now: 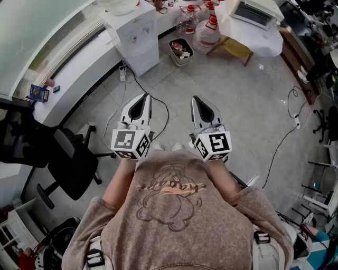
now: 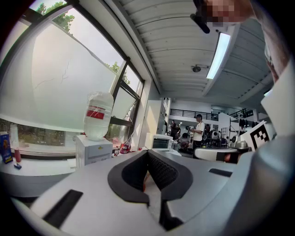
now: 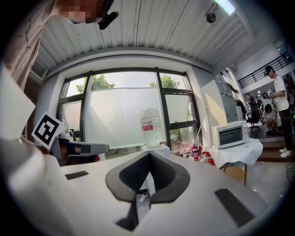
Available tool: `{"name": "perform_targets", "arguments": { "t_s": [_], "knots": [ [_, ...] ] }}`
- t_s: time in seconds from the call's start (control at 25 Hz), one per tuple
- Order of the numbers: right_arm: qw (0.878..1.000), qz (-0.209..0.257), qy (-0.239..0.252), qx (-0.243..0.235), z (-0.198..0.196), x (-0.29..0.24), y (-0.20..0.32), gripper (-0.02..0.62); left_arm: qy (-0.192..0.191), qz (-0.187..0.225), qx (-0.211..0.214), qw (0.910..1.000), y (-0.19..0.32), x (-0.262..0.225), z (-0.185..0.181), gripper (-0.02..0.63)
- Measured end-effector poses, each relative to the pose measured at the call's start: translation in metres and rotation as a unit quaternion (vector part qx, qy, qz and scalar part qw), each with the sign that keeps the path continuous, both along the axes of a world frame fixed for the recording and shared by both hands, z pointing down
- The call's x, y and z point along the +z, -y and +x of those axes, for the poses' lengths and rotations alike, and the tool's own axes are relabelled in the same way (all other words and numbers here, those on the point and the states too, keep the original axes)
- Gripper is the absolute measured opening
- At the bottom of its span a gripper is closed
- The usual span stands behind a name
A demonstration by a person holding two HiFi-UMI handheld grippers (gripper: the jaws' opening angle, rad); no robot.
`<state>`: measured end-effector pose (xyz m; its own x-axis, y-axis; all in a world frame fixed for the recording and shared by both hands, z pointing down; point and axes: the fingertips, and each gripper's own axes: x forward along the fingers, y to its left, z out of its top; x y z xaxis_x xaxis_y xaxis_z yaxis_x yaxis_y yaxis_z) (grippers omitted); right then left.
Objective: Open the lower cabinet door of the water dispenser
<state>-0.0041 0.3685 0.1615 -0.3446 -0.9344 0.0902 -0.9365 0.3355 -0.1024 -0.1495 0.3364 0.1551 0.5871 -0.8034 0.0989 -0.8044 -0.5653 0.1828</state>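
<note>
The white water dispenser [image 1: 136, 32] stands against the window ledge at the top of the head view, its lower cabinet door [image 1: 146, 59] closed. A clear bottle with a red label [image 2: 97, 115] sits on top of it. Both grippers are held level at waist height over the tiled floor, well short of the dispenser. My left gripper [image 1: 144, 97] has its jaws together with nothing between them. My right gripper [image 1: 196, 98] is likewise shut and empty. In the right gripper view the dispenser [image 3: 157, 148] shows just beyond the right gripper's tip [image 3: 150, 155]; in the left gripper view it [image 2: 93, 150] is off to the left.
A black office chair [image 1: 74, 158] stands at my left. A small bin [image 1: 181, 51] and several water bottles [image 1: 207, 30] sit right of the dispenser. A white-clothed table with a toaster oven [image 1: 254, 12] is at the top right. A power strip [image 1: 122, 74] and cables lie on the floor.
</note>
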Motion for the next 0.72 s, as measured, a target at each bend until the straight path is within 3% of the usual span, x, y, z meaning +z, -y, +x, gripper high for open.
{"name": "perform_targets", "arguments": {
  "t_s": [0.32, 0.72],
  "knots": [
    [1.000, 0.010, 0.009, -0.005, -0.011, 0.000, 0.008, 0.003, 0.003, 0.003, -0.004, 1.0000, 0.009, 0.002, -0.009, 0.012],
    [1.000, 0.008, -0.001, 0.024, -0.025, 0.016, 0.009, 0.005, 0.008, -0.002, 0.028, 0.9996, 0.019, 0.016, -0.021, 0.012]
  ]
}}
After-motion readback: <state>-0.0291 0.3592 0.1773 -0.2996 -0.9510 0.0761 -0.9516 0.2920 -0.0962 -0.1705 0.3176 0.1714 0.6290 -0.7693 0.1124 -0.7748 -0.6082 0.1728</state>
